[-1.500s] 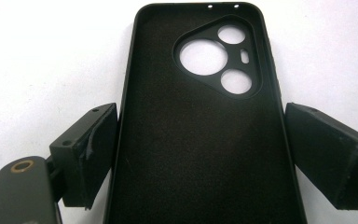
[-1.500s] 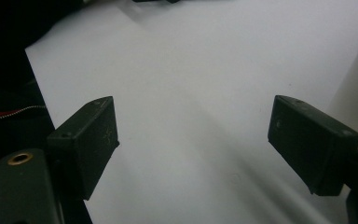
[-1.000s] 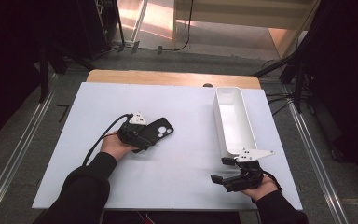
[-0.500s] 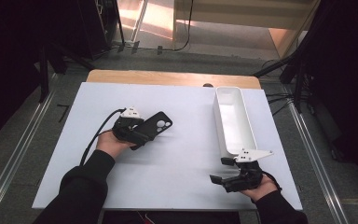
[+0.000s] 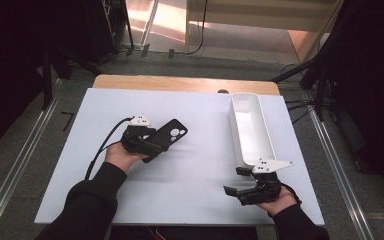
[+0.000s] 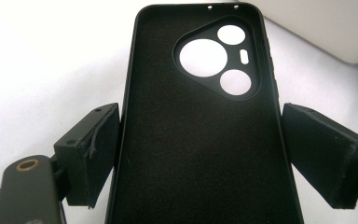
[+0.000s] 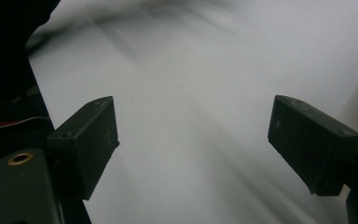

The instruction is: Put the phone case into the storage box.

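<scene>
Phone case (image 6: 200,135), black, lies inner face up between the jaws of the left gripper (image 5: 147,142), camera cut-outs at its far end. In the left gripper view both pads sit against the case's long edges, so the jaws are clamped on it. In the high view the case is left of centre on the white table (image 5: 190,175), pointing toward 2 o'clock. Right gripper (image 5: 240,182) rests at 5 o'clock on the table, jaws spread apart with nothing between them, just below the near end of the white tray (image 5: 250,130).
</scene>
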Demonstrator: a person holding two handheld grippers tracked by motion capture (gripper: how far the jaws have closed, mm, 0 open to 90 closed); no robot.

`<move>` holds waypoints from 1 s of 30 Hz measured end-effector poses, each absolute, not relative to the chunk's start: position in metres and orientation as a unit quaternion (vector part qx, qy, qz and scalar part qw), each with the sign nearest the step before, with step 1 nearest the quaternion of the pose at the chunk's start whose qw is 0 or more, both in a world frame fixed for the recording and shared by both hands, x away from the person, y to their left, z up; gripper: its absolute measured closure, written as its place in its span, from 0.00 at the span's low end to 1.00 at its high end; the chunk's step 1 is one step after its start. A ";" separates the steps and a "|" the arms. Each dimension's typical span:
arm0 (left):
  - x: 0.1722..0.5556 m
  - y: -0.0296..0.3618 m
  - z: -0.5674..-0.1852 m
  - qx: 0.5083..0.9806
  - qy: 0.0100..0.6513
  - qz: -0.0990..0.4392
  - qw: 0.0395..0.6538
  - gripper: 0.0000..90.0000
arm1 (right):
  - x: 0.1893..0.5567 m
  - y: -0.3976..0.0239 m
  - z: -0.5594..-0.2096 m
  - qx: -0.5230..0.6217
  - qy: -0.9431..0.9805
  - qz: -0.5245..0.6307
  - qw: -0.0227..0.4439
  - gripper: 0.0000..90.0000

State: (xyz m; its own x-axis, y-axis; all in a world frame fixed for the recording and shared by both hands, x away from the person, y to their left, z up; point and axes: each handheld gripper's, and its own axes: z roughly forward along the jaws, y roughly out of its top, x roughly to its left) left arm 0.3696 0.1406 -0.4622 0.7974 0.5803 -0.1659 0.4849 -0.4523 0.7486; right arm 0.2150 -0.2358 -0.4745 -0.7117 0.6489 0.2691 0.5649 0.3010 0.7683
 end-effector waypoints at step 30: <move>0.328 0.130 -0.455 0.783 0.387 0.063 0.484 0.15 | 0.225 -0.222 -0.454 0.402 0.783 0.471 0.056 0.16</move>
State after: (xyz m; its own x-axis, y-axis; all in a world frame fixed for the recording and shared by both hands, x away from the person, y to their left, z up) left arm 0.3283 0.1295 -0.4547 0.6928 0.6661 -0.2763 0.5449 -0.2325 0.8056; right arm 0.2249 -0.2216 -0.4541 -0.6711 0.6823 0.2899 0.5761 0.2340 0.7831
